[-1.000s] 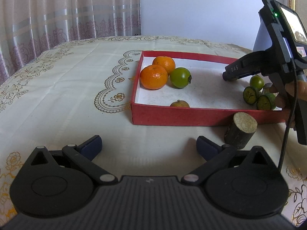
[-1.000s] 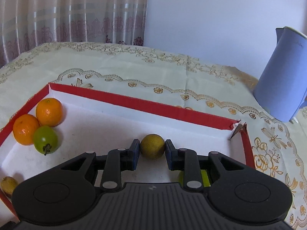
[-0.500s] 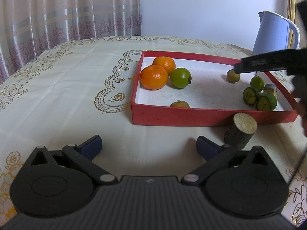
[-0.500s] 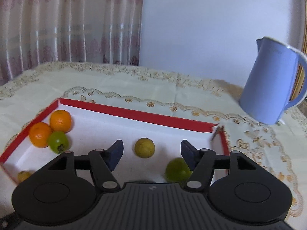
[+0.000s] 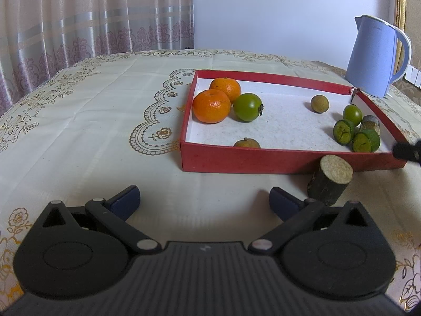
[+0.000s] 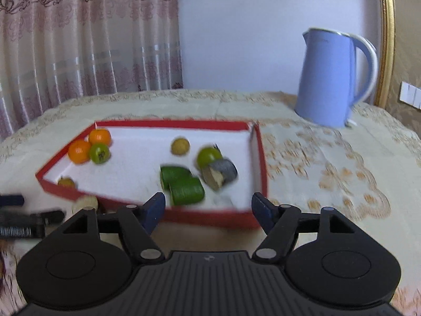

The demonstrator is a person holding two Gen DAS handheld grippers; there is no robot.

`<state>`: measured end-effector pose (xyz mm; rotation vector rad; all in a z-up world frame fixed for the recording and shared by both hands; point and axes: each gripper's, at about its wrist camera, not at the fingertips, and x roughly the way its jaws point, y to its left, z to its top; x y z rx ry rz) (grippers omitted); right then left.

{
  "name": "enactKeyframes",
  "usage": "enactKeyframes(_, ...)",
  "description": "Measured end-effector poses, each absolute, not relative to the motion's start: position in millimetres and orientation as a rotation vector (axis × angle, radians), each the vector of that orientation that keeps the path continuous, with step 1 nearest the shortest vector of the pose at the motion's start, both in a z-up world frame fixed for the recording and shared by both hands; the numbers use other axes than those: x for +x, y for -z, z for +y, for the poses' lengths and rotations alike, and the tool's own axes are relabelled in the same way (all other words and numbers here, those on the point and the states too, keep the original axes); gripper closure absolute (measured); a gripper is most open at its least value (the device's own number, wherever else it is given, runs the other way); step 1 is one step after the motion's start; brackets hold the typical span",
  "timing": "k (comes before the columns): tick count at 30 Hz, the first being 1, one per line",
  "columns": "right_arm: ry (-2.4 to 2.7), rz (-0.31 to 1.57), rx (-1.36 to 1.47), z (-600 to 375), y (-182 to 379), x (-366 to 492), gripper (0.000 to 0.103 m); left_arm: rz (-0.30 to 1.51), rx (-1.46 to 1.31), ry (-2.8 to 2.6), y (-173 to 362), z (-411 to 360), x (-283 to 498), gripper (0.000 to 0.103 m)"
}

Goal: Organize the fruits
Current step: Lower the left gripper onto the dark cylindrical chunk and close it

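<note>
A red box [image 5: 263, 161] [image 6: 259, 158] holds two oranges [image 5: 211, 106] [image 6: 79, 151], a green fruit [image 5: 247, 107] [image 6: 99, 153], a yellow-brown round fruit [image 5: 319, 103] [image 6: 180, 146], several green cut pieces [image 5: 365, 140] [image 6: 186, 191] and a small brown fruit [image 5: 246, 143] at the near wall. A brown cylinder piece [image 5: 330, 181] [image 6: 85, 203] stands on the cloth just outside the box. My left gripper [image 5: 204, 198] is open and empty, short of the box. My right gripper [image 6: 208, 206] is open and empty, back at the box's near edge.
A blue kettle [image 5: 375, 56] [image 6: 332, 77] stands behind the box at the right. The table has a cream patterned cloth [image 5: 92, 121]. A curtain [image 5: 79, 15] hangs behind.
My right gripper let go of the yellow-brown fruit in the box, opened, and pulled back out of the box toward me. The left gripper has not moved.
</note>
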<state>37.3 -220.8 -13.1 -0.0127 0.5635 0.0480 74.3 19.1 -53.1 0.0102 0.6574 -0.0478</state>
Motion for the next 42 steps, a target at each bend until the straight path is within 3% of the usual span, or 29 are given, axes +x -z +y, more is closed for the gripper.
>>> enactKeyframes(10,-0.002,0.612,-0.03,-225.2,37.5,20.7,0.03,0.655,0.008,0.047,53.0,19.4,74.3,0.0)
enactKeyframes(13,0.001,0.611,-0.041,-222.1,42.8,22.9,0.021,0.649,-0.02,0.054,52.8,22.9,74.1,0.0)
enactKeyframes(23,-0.016,0.649,0.024,-229.1,46.3,28.5,0.011,0.635,-0.058,0.106,47.1,24.8,61.2,0.0)
enactKeyframes(42,-0.02,0.655,0.013,-227.0,46.8,29.6,0.008,0.643,-0.002,0.179,33.8,-34.7,62.9,0.0)
